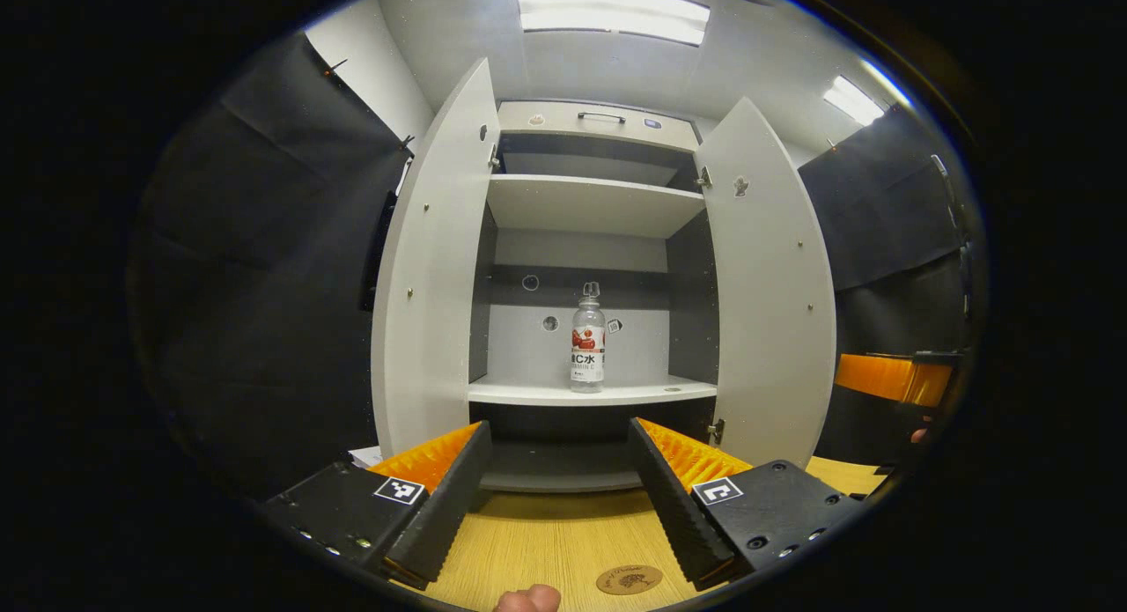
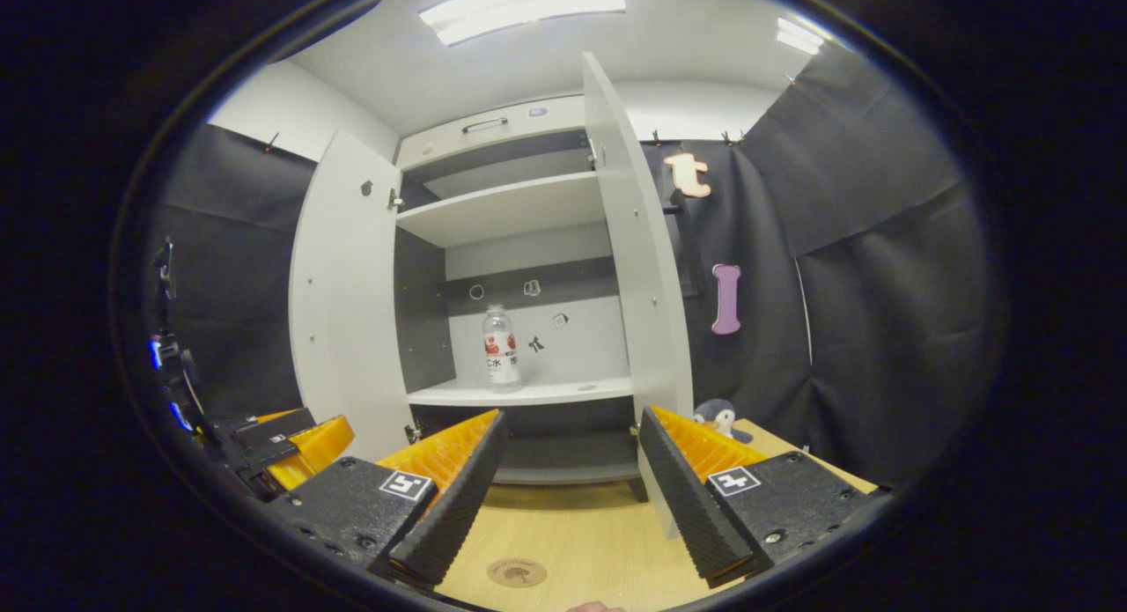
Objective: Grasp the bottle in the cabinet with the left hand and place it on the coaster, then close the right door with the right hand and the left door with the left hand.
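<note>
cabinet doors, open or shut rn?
Both open. The left door and right door are swung out toward the camera, exposing the shelves and the bottle standing upright inside the cabinet.

penguin plush toy (image 2: 720,416) on wooden table (image 2: 572,533)

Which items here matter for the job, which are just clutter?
Job:
bottle on the cabinet shelf
coaster on the table
right door, open
left door, open
left gripper
right gripper

Lying about:
penguin plush behind the right door
</note>
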Tool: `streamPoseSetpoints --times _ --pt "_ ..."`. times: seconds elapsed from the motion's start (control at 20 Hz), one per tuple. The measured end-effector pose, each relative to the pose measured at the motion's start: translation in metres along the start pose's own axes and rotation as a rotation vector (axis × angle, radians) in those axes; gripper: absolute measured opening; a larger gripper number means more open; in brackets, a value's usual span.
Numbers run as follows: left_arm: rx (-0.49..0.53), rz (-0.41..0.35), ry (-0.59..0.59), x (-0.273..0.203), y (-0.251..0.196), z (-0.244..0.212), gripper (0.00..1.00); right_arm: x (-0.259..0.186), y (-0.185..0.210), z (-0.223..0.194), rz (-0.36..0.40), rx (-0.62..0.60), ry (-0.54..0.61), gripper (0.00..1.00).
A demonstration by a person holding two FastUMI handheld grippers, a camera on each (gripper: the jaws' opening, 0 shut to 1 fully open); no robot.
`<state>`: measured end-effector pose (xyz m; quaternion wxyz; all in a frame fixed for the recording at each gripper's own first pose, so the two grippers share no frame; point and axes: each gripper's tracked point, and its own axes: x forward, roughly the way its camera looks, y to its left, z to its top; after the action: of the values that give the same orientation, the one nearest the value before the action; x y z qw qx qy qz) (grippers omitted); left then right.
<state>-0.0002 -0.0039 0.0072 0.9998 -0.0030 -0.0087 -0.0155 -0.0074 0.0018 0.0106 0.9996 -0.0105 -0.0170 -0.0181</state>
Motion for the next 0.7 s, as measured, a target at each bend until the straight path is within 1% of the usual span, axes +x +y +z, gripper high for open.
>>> streamPoseSetpoints --times 0.05,0.1,0.2,0.25,0.3,0.35,0.4,0.45,0.5,0.65,0.7 --pt "0.001 0.005 0.0 0.001 0.001 0.0 0.95 0.0 0.0 -0.002 0.002 -0.003 0.003 0.99" --pt "0.002 0.009 0.0 0.003 0.003 -0.001 0.94 0.001 0.001 -0.003 0.005 -0.006 0.006 0.99" --pt "0.002 0.011 0.003 0.005 0.004 -0.002 0.95 0.002 0.002 -0.004 0.009 -0.004 0.01 0.99" --pt "0.002 0.012 0.005 0.006 0.005 -0.003 0.95 0.002 0.002 -0.005 0.011 -0.002 0.012 0.94" --pt "0.002 0.011 0.007 0.007 0.005 -0.004 0.95 0.003 0.002 -0.006 0.01 0.0 0.016 0.94" --pt "0.005 0.01 0.008 0.008 0.004 -0.004 0.95 0.003 0.002 -0.006 0.011 0.001 0.018 0.99" --pt "0.007 0.011 0.007 0.009 0.005 -0.004 0.95 0.003 0.002 -0.006 0.013 0.002 0.018 0.94" --pt "0.004 0.009 0.006 0.012 0.004 -0.003 0.95 0.003 0.002 -0.007 0.016 0.001 0.02 0.94" --pt "-0.006 -0.004 0.007 0.018 0.002 -0.002 0.99 0.004 0.002 -0.008 0.019 0.001 0.021 0.99" --pt "-0.047 -0.068 0.006 0.045 -0.013 0.005 0.99 0.005 0.004 -0.01 0.038 0.002 0.035 0.99" --pt "-0.05 -0.086 0.001 0.059 -0.016 0.008 0.99 0.006 0.003 -0.009 0.041 0.0 0.037 0.94"
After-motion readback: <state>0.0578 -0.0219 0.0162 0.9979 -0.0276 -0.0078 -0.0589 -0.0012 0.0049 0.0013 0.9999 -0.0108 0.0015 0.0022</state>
